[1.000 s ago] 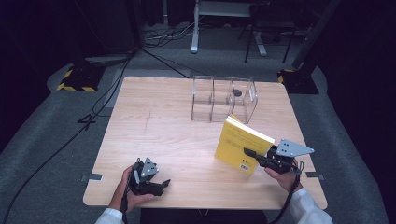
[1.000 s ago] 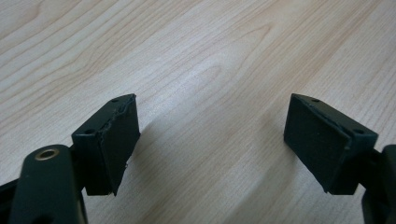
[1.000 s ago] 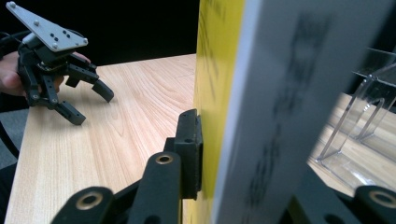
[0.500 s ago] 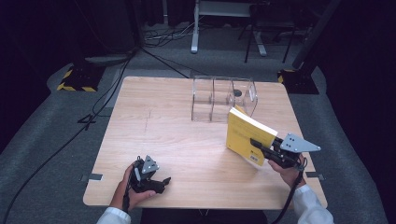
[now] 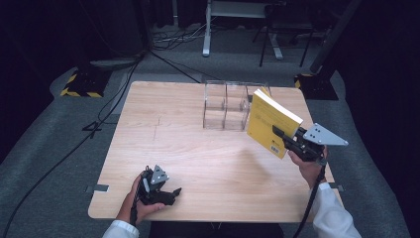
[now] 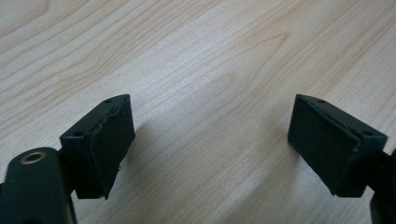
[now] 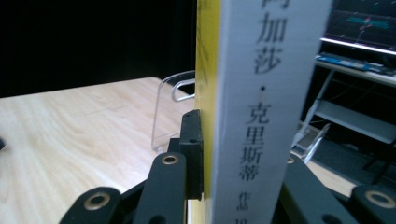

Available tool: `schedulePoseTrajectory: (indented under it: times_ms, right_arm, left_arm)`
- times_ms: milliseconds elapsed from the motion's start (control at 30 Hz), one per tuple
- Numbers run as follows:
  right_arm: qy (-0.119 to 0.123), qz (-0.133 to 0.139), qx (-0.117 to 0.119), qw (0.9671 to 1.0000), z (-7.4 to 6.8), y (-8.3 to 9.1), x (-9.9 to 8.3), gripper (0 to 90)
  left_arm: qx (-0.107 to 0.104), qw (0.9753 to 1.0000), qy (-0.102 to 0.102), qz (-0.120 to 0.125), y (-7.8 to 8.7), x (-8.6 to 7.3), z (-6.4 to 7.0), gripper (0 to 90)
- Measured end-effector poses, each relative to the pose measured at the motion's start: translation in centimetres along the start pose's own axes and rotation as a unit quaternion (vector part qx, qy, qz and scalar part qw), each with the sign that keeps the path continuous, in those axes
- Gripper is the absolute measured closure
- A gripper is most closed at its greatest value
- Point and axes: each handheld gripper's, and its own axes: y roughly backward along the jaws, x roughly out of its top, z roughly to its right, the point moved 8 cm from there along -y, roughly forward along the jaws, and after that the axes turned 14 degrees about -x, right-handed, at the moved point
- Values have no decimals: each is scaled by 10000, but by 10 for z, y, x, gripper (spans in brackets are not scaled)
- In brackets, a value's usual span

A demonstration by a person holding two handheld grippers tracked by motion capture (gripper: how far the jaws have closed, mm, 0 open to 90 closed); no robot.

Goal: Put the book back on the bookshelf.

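The right gripper (image 5: 283,135) pinches the book (image 5: 270,121) aloft at the rack's (image 5: 225,105) three o'clock, so pickup looks done and slotting remains, while the left gripper (image 5: 166,194) rests spread at the table's (image 5: 198,148) seven o'clock.

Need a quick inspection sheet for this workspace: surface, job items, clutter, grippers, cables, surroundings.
Surface: light wooden table, bare wood around the items.
Job's things: yellow book held off the table, tilted; clear acrylic organizer at the far side.
Clutter: nothing seen.
Grippers: right hand-held gripper clamped on the book; left hand-held gripper open, low at the near edge.
Cables: black cable across the floor on the left.
Surroundings: grey carpet, dark room, metal stand behind.
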Motion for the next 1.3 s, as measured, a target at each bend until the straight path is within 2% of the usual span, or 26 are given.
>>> schedulePoseTrajectory:
  times_ms: [33,500,900,1033,1167,1300]
  right_arm:
    - [-34,36,-104,9999,3,-3,5,760]
    - [-183,156,-596,9979,25,-17,30,760]
    - [-207,-23,-1048,9943,37,-54,35,760]
    - [-256,-76,-1131,9932,39,-67,36,760]
    - [-310,-123,-1190,9923,40,-79,34,760]
    - [-277,-255,-1368,9899,41,-97,29,760]
  left_arm:
    - [0,10000,-1,-1,0,0,0,151]
    - [48,10000,33,5,0,0,-1,151]
    - [51,10000,39,11,0,0,-1,151]
    - [63,10000,32,12,0,0,-1,151]
    - [62,10000,33,12,0,0,-1,151]
    - [64,10000,32,12,0,0,-1,151]
